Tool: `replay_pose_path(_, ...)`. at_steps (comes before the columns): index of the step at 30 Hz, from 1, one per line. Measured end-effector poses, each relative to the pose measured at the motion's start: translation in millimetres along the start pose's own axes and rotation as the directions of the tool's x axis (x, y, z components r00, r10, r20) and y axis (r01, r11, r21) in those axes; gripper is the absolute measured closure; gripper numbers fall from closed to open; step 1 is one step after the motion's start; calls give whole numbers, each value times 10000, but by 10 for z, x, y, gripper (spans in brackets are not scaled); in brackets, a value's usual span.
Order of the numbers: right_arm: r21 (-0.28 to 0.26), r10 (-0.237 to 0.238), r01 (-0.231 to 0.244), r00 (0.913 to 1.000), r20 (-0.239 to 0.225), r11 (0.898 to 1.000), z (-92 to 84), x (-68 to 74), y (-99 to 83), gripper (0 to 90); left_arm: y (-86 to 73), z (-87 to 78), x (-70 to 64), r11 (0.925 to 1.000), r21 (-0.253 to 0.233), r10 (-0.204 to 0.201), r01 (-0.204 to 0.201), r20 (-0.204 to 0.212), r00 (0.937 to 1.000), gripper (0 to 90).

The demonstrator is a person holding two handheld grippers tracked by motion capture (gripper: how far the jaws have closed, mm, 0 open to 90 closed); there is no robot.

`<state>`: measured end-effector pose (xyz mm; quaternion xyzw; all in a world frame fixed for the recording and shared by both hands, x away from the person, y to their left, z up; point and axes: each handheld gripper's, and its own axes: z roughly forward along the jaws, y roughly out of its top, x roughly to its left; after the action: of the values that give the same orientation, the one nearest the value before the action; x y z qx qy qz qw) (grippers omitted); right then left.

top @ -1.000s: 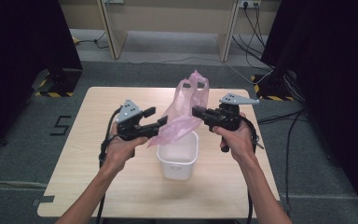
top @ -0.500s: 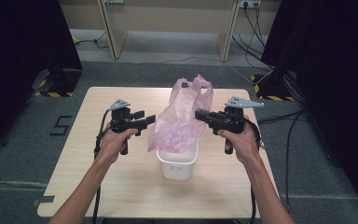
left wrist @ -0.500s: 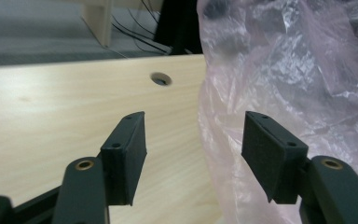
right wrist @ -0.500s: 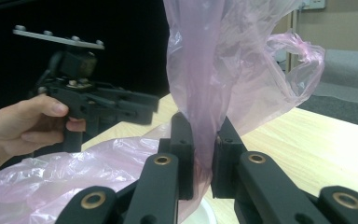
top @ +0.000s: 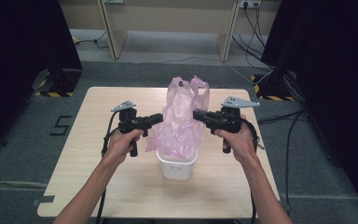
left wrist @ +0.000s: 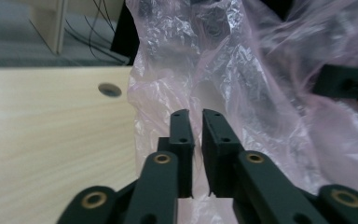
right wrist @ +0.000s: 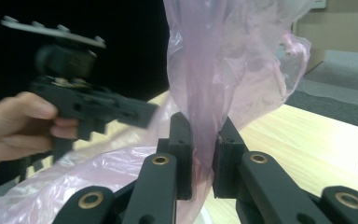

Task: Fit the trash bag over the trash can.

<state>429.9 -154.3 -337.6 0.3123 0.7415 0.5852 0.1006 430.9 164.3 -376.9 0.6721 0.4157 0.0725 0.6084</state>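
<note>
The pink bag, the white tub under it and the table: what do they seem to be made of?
The translucent pink bag looks like thin plastic film: crinkled, glossy, with things behind it showing through. The small white tub seems to be smooth matte plastic, though its material is less sure. The pale table shows light wood grain, probably a laminate or veneer top.

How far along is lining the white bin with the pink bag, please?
Done: the pink bag stands over the white bin, its bottom at the rim. In hand: the right gripper pinches one side; the left gripper has just been closing at the other side, film between its jaws. Left: spreading the bag's mouth and folding it over the rim.
</note>
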Motion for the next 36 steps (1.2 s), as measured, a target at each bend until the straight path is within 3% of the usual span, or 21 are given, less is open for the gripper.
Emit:
replay_pose_path(4,-90,-146,148,9997,185,9998,33,19,2,808,45,-40,-230,9956,-392,849,-851,-55,9964,869)
replay_pose_path(7,-66,-479,482,9981,379,9988,83,64,11,803,61,-5,-424,9811,-487,1861,-1875,-315,9820,866)
replay_pose_path(8,-8,-634,635,9969,471,9980,104,86,14,803,59,21,-477,9758,-480,2117,-2133,-363,9767,865)
replay_pose_path(9,41,-736,735,9961,485,9973,128,110,16,803,52,51,-516,9745,-447,2190,-2199,-246,9754,864)
replay_pose_path(12,137,-1065,1061,9936,382,9943,198,182,33,803,7,154,-573,9725,-218,2321,-2321,7,9727,851)
replay_pose_path(15,258,-1262,1255,9916,294,9918,255,241,30,802,-69,235,-569,9762,191,2155,-2162,329,9759,831)
replay_pose_path(18,474,-1480,1464,9885,319,9881,285,270,-5,797,-142,256,-579,9668,754,2414,-2443,462,9693,789)
replay_pose_path(20,582,-1415,1398,9895,279,9885,296,268,-55,789,-168,252,-568,9655,1061,2328,-2378,574,9708,755)
replay_pose_path(23,772,-1305,1281,9911,268,9887,310,255,-146,782,-192,246,-556,9528,1694,2430,-2519,714,9674,642)
replay_pose_path(27,1042,-1245,1221,9921,165,9870,302,264,-263,766,-196,167,-567,9481,1941,2380,-2518,917,9669,515)
replay_pose_path(29,1094,-1285,1255,9915,202,9860,282,271,-290,759,-196,152,-569,9493,1910,2362,-2496,906,9675,436)
replay_pose_path(33,1073,-1343,1306,9906,277,9856,207,257,-317,756,-178,-79,-549,9662,1147,2256,-2307,559,9726,345)
replay_pose_path(36,1110,-1263,1222,9915,312,9863,178,235,-350,758,-173,-188,-512,9684,1037,2256,-2269,241,9739,335)
